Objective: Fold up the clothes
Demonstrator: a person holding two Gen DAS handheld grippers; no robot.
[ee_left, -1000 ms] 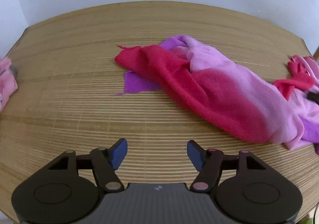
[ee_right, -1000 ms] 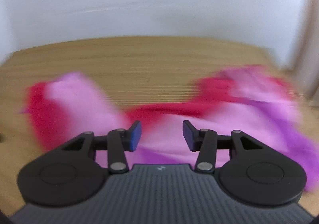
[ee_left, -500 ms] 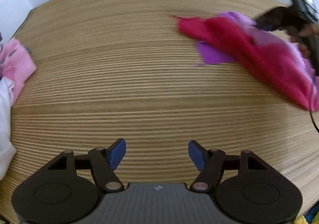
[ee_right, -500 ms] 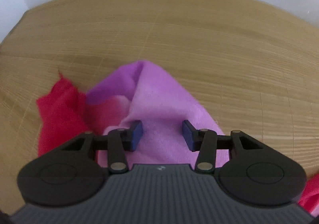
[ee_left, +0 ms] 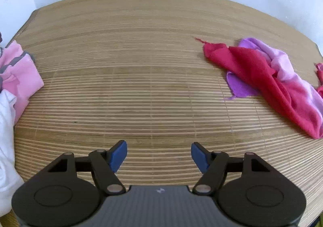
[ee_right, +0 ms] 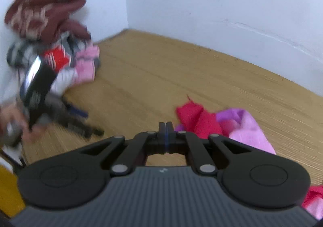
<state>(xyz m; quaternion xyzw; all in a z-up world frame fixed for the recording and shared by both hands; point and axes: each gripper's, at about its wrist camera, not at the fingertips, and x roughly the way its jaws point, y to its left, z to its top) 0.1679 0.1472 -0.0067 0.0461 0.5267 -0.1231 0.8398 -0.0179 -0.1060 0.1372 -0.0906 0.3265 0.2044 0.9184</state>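
Bamboo mat, red-and-pink garment, left claw released, right claw clenched, empty.

Black tool, blue pads

The room is bright, with soft and even light; I cannot tell where it comes from. Shadows are weak, only a faint one under the red and pink cloth. The left wrist picture is sharp. Its fisheye lens bends the bamboo mat into a dome, and the corners go dark. The right wrist picture is smeared by motion, most strongly on the pile of clothes at the left. No glare shows on the white wall.
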